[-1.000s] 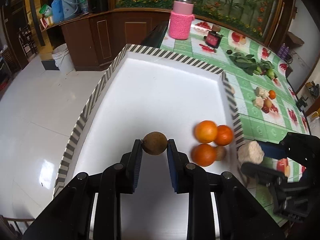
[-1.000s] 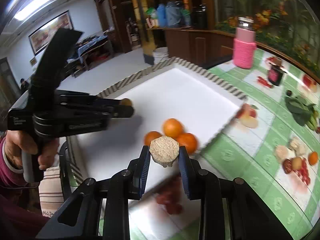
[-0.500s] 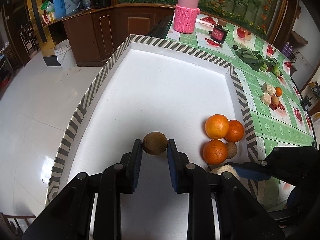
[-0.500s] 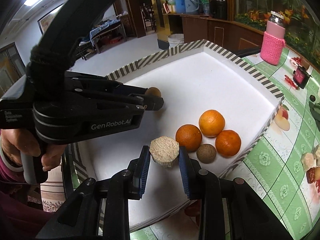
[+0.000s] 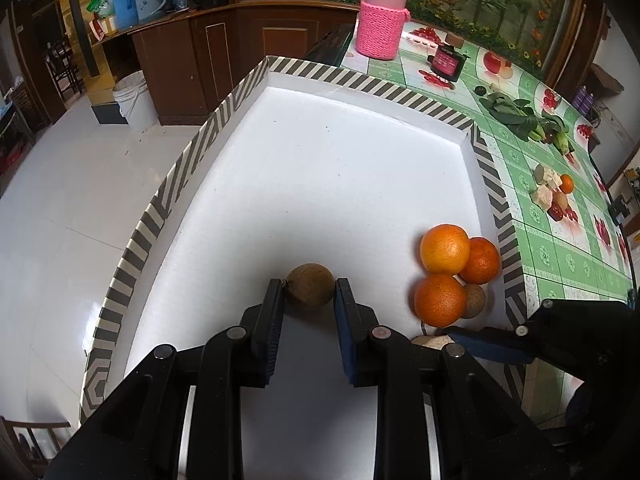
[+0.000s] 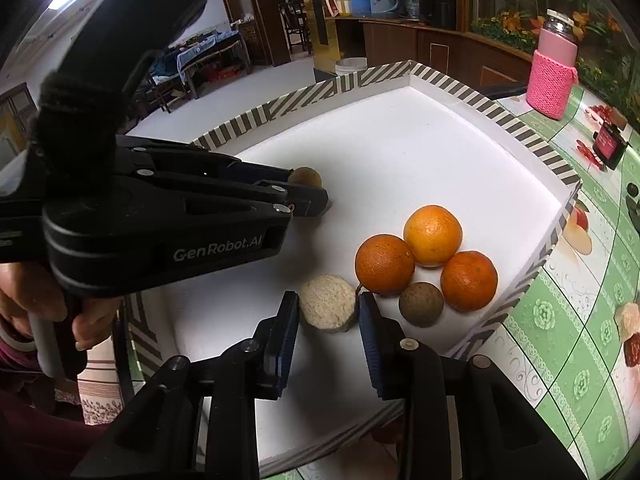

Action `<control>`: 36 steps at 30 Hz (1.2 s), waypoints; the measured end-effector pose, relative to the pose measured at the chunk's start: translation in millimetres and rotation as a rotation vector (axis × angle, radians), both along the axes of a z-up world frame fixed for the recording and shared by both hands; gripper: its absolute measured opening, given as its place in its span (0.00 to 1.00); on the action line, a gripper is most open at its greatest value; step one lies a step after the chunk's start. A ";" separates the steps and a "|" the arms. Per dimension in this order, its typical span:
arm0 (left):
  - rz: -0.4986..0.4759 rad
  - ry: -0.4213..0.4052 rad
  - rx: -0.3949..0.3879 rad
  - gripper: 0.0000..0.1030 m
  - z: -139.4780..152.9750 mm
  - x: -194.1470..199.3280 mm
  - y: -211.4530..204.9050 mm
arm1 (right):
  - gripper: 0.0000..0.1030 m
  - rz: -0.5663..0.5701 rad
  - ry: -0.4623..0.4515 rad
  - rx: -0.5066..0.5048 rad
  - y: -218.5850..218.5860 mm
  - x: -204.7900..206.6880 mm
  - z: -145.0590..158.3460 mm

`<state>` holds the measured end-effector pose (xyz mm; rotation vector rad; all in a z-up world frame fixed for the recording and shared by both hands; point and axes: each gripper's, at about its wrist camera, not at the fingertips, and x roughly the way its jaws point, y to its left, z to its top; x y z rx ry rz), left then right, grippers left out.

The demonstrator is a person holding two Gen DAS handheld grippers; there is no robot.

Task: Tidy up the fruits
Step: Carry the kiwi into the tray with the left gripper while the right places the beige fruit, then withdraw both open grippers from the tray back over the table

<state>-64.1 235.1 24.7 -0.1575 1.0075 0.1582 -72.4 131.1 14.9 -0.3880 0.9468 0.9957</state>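
A white tray with a striped rim (image 5: 360, 80) (image 6: 520, 128) holds three oranges (image 6: 432, 236) (image 5: 444, 248) and a small brown fruit (image 6: 421, 304) (image 5: 474, 300) clustered by its right wall. My left gripper (image 5: 308, 292) (image 6: 312, 200) is shut on a round brown fruit (image 5: 310, 288) (image 6: 306, 176) low over the tray floor. The jaws of my right gripper (image 6: 328, 300) (image 5: 480, 344) are opening around a rough beige chunk (image 6: 328, 308) (image 5: 434, 342). It rests on the tray floor next to the oranges, with thin gaps to the pads.
A pink knit-sleeved jar (image 5: 382, 28) (image 6: 554, 80), a small dark jar (image 5: 446, 62), leafy greens (image 5: 520, 116) and a pile of fruit pieces (image 5: 552, 192) lie on the green tablecloth beyond the tray. A person's hand (image 6: 40, 304) holds the left gripper.
My right gripper brought the beige chunk over the tray rim and down onto the floor beside the oranges, and its jaws parted slightly. The left gripper kept still with its fruit.
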 end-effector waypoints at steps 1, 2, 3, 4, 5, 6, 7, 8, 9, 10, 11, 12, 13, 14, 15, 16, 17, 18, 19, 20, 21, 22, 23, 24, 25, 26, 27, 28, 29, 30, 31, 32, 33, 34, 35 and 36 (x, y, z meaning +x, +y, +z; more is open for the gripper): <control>0.004 0.001 0.000 0.24 0.2 -0.3 0.3 | 0.33 -0.004 0.001 0.004 -1.8 0.5 1.2; 0.007 0.000 -0.001 0.30 0.6 -0.8 0.9 | 0.35 -0.008 0.002 0.009 -4.1 -0.1 3.5; 0.009 -0.004 -0.003 0.38 1.2 -1.4 1.2 | 0.37 -0.012 0.001 0.019 -7.5 -0.2 6.6; 0.013 -0.011 -0.003 0.43 2.8 -3.0 1.4 | 0.37 -0.015 0.000 0.025 -10.1 -0.5 8.8; 0.016 -0.017 -0.003 0.50 4.4 -3.9 1.3 | 0.38 -0.018 0.001 0.031 -12.6 -1.0 10.9; 0.020 -0.025 -0.001 0.57 6.7 -5.1 1.0 | 0.38 -0.023 0.001 0.037 -15.9 -0.9 13.4; 0.025 -0.033 0.003 0.60 9.2 -5.8 0.4 | 0.39 -0.030 0.001 0.047 -20.0 -0.7 16.2; 0.027 -0.041 0.007 0.62 11.5 -6.5 -0.7 | 0.40 -0.036 0.002 0.055 -23.1 0.2 18.3; 0.027 -0.052 0.015 0.62 14.9 -7.2 -2.5 | 0.41 -0.048 0.002 0.068 -28.6 1.6 21.7; 0.027 -0.060 0.024 0.62 17.8 -7.1 -4.7 | 0.43 -0.059 0.000 0.074 -32.9 2.0 24.1; 0.025 -0.069 0.030 0.62 20.6 -7.6 -7.3 | 0.43 -0.069 -0.002 0.081 -37.0 2.0 26.9; 0.023 -0.077 0.033 0.62 22.9 -7.3 -9.5 | 0.44 -0.079 -0.003 0.090 -41.6 3.6 29.6; 0.020 -0.083 0.035 0.62 25.0 -7.2 -12.1 | 0.45 -0.090 -0.004 0.097 -46.0 5.8 32.2; 0.013 -0.090 0.035 0.62 27.4 -6.9 -15.9 | 0.45 -0.101 -0.007 0.102 -50.1 6.9 34.6; 0.008 -0.094 0.034 0.62 29.2 -6.2 -18.9 | 0.45 -0.114 -0.010 0.106 -55.3 8.9 36.8; -0.001 -0.101 0.031 0.62 31.9 -5.2 -23.5 | 0.46 -0.126 -0.012 0.109 -60.4 10.8 38.7; -0.007 -0.104 0.030 0.62 33.3 -4.2 -27.0 | 0.46 -0.136 -0.015 0.112 -65.1 12.9 40.3; -0.015 -0.108 0.029 0.62 34.7 -3.1 -31.1 | 0.46 -0.148 -0.019 0.114 -70.3 14.4 42.5; -0.026 -0.111 0.028 0.62 36.3 -1.3 -37.1 | 0.46 -0.159 -0.023 0.116 -76.1 16.0 44.2; -0.033 -0.112 0.024 0.62 37.2 0.3 -41.8 | 0.46 -0.170 -0.027 0.118 -81.8 17.2 45.4; -0.041 -0.114 0.020 0.62 38.3 1.5 -46.5 | 0.46 -0.186 -0.033 0.120 -89.8 19.4 46.9; -0.055 -0.116 0.014 0.62 40.0 3.6 -53.6 | 0.47 -0.198 -0.037 0.119 -96.0 21.2 47.7; -0.064 -0.117 0.010 0.62 41.1 5.2 -58.8 | 0.47 -0.212 -0.041 0.118 -102.5 23.0 47.6; -0.076 -0.119 0.007 0.62 42.1 6.9 -65.2 | 0.48 -0.233 -0.044 0.115 -112.7 26.1 47.7; -0.092 -0.120 0.003 0.62 43.1 9.7 -73.1 | 0.49 -0.251 -0.045 0.113 -120.6 29.1 47.0; -0.104 -0.120 0.000 0.62 43.8 10.3 -79.3 | 0.49 -0.267 -0.046 0.110 -127.9 31.3 46.3; -0.116 -0.119 -0.004 0.62 44.6 12.3 -85.4 | 0.49 -0.294 -0.049 0.104 -139.7 35.1 45.2; -0.131 -0.118 -0.009 0.62 45.3 15.0 -92.5 | 0.49 -0.310 -0.052 0.099 -146.8 37.1 44.2; -0.151 -0.116 -0.014 0.62 46.0 18.6 -101.7 | 0.49 -0.331 -0.055 0.091 -156.1 41.2 42.2; -0.162 -0.114 -0.017 0.62 46.2 20.3 -107.0 | 0.49 -0.354 -0.057 0.081 -166.4 44.1 40.4; -0.184 -0.111 -0.023 0.62 46.2 24.3 -117.1 | 0.49 -0.376 -0.058 0.073 -176.9 47.1 38.6; -0.199 -0.108 -0.026 0.62 45.9 26.9 -123.7 | 0.49 -0.403 -0.057 0.065 -188.7 51.5 36.5; -0.217 -0.105 -0.026 0.62 45.2 30.8 -132.6 | 0.50 -0.422 -0.054 0.061 -197.4 55.3 35.1; -0.231 -0.101 -0.025 0.62 44.1 33.7 -140.2 | 0.50 -0.444 -0.052 0.056 -207.6 59.7 33.1; -0.243 -0.096 -0.026 0.62 43.0 36.9 -146.6 | 0.50 -0.465 -0.053 0.049 -215.5 63.3 31.8; -0.251 -0.091 -0.028 0.62 41.6 39.8 -151.2 | 0.50 -0.486 -0.054 0.040 -223.1 69.0 30.2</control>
